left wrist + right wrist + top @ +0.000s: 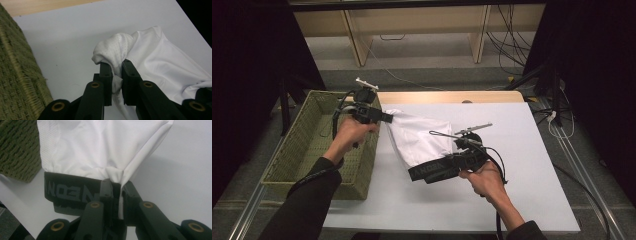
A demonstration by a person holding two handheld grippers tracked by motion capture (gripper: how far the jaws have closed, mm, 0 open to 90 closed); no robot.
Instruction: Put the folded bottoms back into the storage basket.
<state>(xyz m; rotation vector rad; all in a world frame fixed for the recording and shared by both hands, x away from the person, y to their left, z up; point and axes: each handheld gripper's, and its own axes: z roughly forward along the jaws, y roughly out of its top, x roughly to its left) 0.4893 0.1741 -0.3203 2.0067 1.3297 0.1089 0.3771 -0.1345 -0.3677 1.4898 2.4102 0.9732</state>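
A white garment [419, 137] with a black lettered waistband [434, 170] hangs stretched between my two grippers above the white table [522, 150]. My left gripper [388, 118] is shut on a bunched white edge of it [113, 53] beside the basket. In the left gripper view the cloth is pinched between the black fingers [106, 75]. My right gripper [451, 161] is shut on the waistband end, where white fabric [100, 147] meets the black band [72, 191]. The cloth sags between the two grips.
A green woven basket [307, 145] stands at the table's left edge, right under my left hand. A wooden strip [452, 96] borders the table's far side. Cables [512, 50] lie on the floor beyond, and table legs stand at the back.
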